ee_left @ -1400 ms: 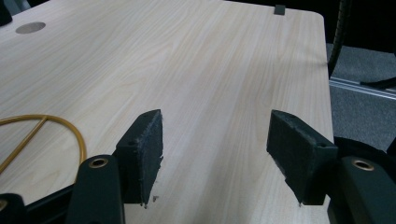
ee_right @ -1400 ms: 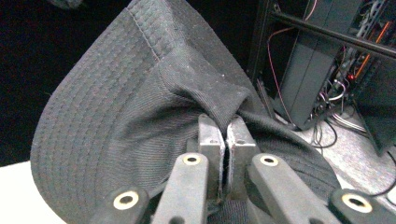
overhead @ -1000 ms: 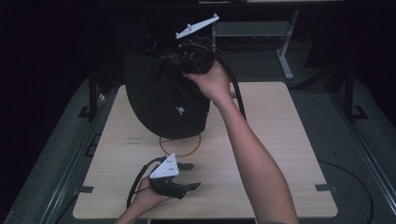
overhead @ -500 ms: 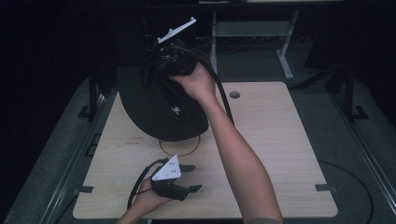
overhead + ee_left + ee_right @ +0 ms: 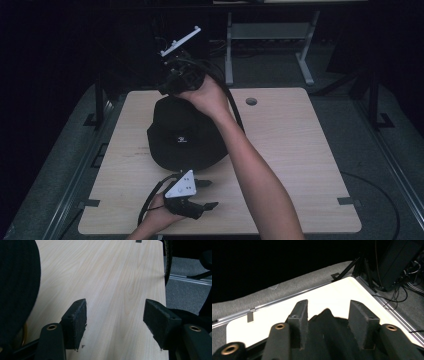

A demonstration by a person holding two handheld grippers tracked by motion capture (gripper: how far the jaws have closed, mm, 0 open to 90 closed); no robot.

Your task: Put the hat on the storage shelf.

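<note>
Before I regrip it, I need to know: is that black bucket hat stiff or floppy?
Probably floppy: the black bucket hat bunches into a peak between the right claw jaws, which have just been opening. Likely light, and unlikely to roll, since it sits slumped on the table.
</note>
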